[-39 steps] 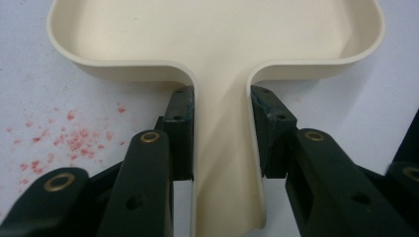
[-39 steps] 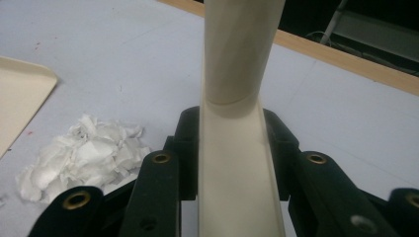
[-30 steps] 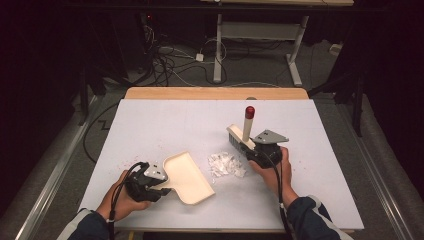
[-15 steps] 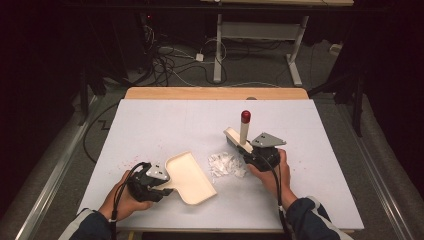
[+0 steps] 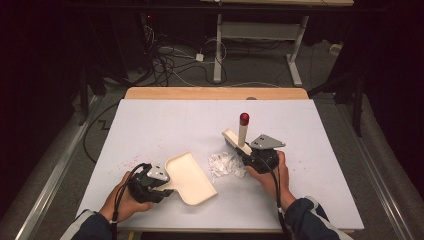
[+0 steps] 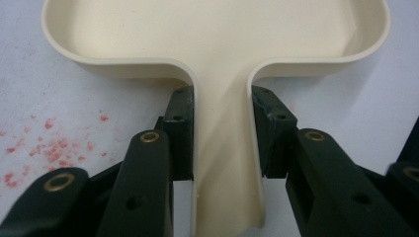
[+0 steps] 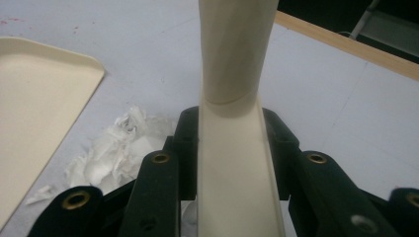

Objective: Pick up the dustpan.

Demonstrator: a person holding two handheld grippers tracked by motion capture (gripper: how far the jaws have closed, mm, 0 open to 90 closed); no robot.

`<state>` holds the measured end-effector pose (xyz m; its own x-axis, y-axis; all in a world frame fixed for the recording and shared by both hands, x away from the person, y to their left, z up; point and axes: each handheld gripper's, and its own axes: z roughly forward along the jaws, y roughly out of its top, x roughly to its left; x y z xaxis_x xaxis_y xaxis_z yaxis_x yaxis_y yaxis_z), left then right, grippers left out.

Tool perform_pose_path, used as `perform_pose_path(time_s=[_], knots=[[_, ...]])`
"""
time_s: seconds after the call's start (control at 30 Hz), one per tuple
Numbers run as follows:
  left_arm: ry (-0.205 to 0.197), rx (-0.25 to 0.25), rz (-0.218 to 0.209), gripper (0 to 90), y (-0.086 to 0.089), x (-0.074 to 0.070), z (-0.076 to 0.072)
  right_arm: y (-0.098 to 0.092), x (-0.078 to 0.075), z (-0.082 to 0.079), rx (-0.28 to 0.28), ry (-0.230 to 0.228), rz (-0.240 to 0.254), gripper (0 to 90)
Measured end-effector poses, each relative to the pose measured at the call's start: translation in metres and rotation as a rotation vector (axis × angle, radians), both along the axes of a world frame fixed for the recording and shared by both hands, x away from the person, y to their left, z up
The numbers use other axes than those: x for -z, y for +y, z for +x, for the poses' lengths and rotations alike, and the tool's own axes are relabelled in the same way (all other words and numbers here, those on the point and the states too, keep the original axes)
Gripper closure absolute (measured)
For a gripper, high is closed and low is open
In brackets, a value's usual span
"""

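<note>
Sweep-up job, mid-setup: left gripper (image 5: 159,179) is clamped on the handle of the cream plastic dustpan (image 5: 190,178), jaws tight against both sides of the stem in the left gripper view, pan (image 6: 212,44) lying flat on the white table (image 5: 165,125) near its front edge, left of centre, mouth facing right toward the debris. Right gripper (image 5: 250,156) is closed on the cream brush with the red-capped handle (image 5: 242,134); in the right gripper view its jaws pinch the brush body (image 7: 236,163). The pile of torn white paper scraps (image 5: 226,164) sits between the two, just beside the pan's lip and touching or nearly touching the brush head. I'd judge no scraps are in the pan yet. Next move likely calls for dropping the bristles behind the pile and dragging left into the pan while the left hand keeps the lip pressed to the table. Versus a second ago: brush handle leans a bit differently, red cap shifted slightly left; pan, pile and both hands are basically where they were.
</note>
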<state>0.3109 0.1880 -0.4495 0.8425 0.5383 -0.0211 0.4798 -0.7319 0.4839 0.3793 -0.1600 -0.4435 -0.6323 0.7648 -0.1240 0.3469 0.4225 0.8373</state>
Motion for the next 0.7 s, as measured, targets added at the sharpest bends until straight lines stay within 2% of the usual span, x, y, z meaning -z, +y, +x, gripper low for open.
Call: perform_pose_path(time_s=[0.7], knots=[[0.012,-0.001,-0.001,63.7,-0.0003,0.0020,-0.0008,0.0056,0.0018,-0.0033,-0.012,-0.003,-0.003,67.2]])
